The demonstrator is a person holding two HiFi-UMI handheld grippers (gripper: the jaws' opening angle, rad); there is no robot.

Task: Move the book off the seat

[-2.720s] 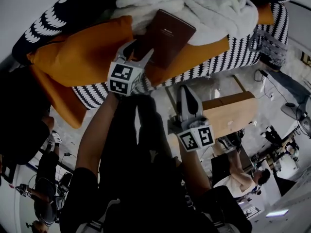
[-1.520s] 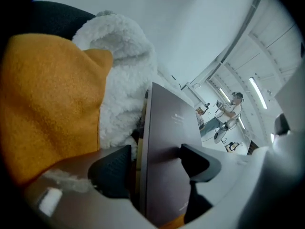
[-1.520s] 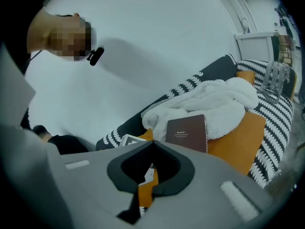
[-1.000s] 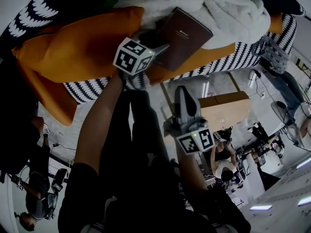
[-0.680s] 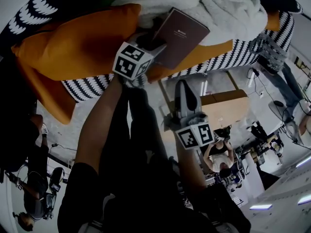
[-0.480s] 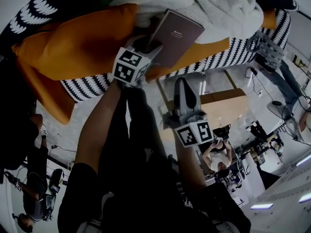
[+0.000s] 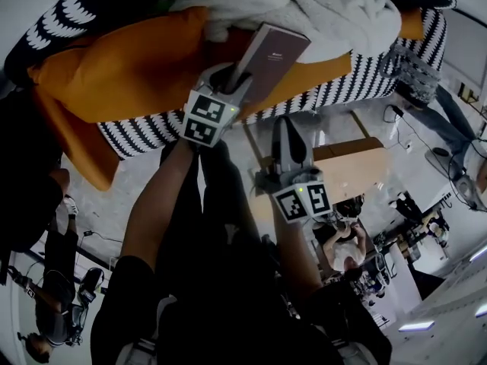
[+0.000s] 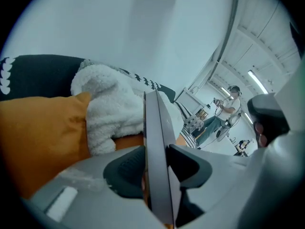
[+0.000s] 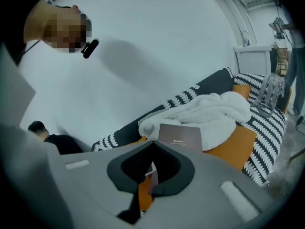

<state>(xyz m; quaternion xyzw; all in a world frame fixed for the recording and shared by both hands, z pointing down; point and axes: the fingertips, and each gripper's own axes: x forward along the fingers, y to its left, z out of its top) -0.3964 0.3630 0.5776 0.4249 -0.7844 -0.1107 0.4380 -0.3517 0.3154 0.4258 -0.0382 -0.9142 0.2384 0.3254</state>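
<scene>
The brown book (image 7: 270,55) stands tilted up on its edge above the orange seat cushion (image 7: 122,74) of the black-and-white patterned sofa (image 7: 365,82). My left gripper (image 7: 232,78) is shut on the book's near corner. In the left gripper view the book (image 8: 157,142) runs edge-on between the two dark pads, which have just been closing and press on both faces. My right gripper (image 7: 285,128) hangs lower, in front of the sofa, apart from the book, and holds nothing. Its jaws (image 9: 151,175) look shut, and the book (image 9: 180,136) shows beyond them.
A white fleece blanket (image 7: 304,6) is heaped on the sofa behind the book. A wooden box (image 7: 354,166) stands on the floor to the right of my right gripper. People (image 7: 342,242) stand farther off in the room.
The left gripper has closed on the book's corner and risen, so the book has tipped from lying flat to standing steeply on edge. The right gripper has lifted slightly.
</scene>
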